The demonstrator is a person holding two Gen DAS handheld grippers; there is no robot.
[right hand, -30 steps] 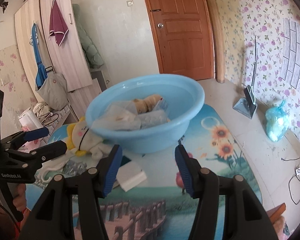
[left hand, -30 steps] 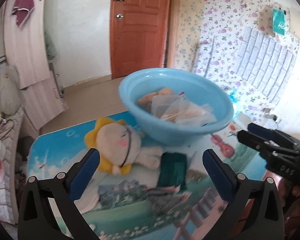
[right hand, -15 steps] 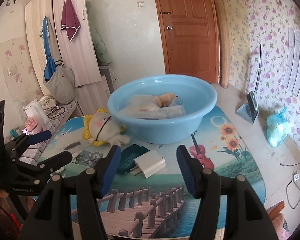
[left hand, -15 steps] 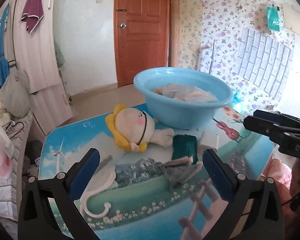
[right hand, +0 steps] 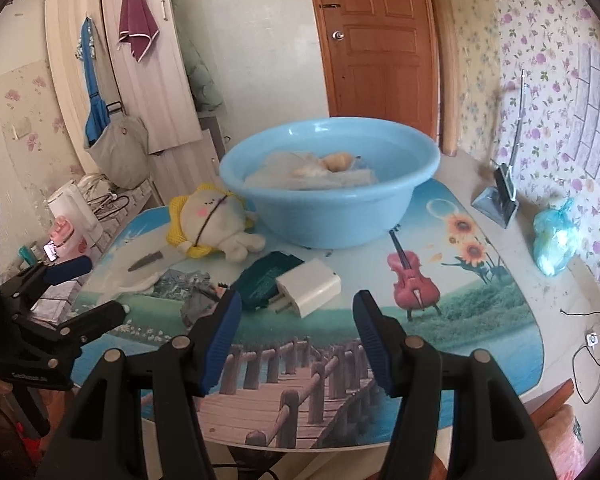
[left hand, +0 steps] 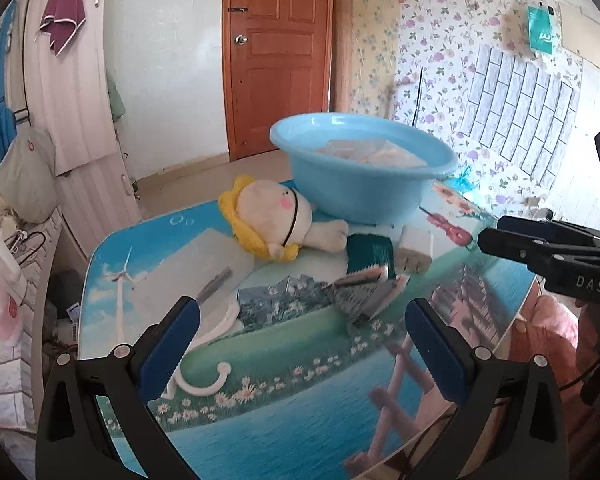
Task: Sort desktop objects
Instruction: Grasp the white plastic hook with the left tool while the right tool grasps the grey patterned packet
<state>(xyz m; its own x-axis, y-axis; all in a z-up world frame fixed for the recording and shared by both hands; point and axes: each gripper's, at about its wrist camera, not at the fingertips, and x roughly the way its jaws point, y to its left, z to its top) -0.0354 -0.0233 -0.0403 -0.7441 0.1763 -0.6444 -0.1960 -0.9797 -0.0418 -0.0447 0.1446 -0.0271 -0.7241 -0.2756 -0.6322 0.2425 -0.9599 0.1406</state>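
Note:
A light blue basin sits at the far side of the picture-printed table, holding bags and a tan item. A cream plush doll with a yellow frill lies left of it. In front lie a dark green packet, a white charger plug, a crumpled grey wrapper, a small dark blade on white paper, and a white hook. My left gripper and right gripper hover open near the table's front edge, empty.
A brown door and wardrobe stand behind the table. A dustpan and a blue plastic bag lie on the floor to the right. A kettle and clutter sit on a low shelf to the left.
Both grippers have pulled back and up from the basin toward the table's front edge, so more of the table and its loose objects shows. Both stay open.

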